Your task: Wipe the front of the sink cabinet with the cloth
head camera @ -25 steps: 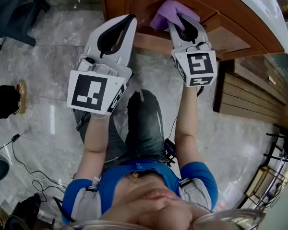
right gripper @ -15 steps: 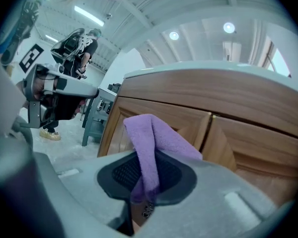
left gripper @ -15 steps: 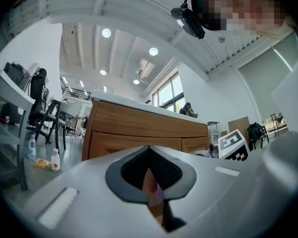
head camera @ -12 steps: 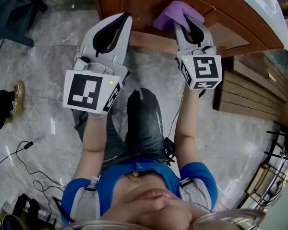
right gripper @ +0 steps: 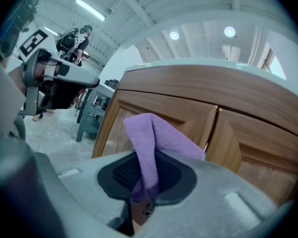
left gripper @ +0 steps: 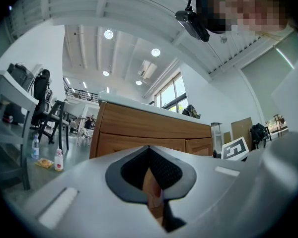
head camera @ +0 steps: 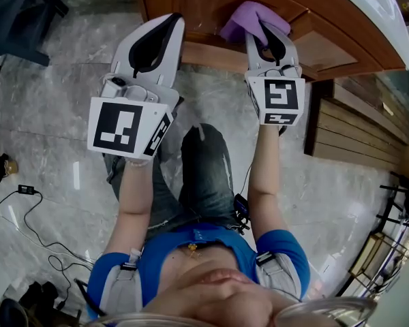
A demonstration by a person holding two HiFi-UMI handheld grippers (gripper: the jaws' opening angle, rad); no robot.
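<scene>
The purple cloth [head camera: 249, 19] is bunched against the wooden front of the sink cabinet [head camera: 204, 5]. My right gripper [head camera: 267, 34] is shut on the cloth, which drapes out of its jaws [right gripper: 151, 148] toward the cabinet door [right gripper: 248, 148]. My left gripper [head camera: 165, 27] hangs beside it, to the left, just short of the cabinet's lower edge. Its jaws stand almost closed with nothing between them, and through the gripper [left gripper: 151, 170] I see the cabinet's drawer fronts [left gripper: 144, 128].
The white countertop [head camera: 375, 12] runs along the top right. A wooden slatted crate [head camera: 354, 131] stands on the floor to the right. Cables [head camera: 27, 230] lie on the marble floor at the left. The person's legs [head camera: 204, 176] are below both grippers.
Both grippers shifted slightly: the right one with the cloth edged a little right and up along the cabinet front, the left one drifted a bit left. A shoe at the far left moved out of view.
</scene>
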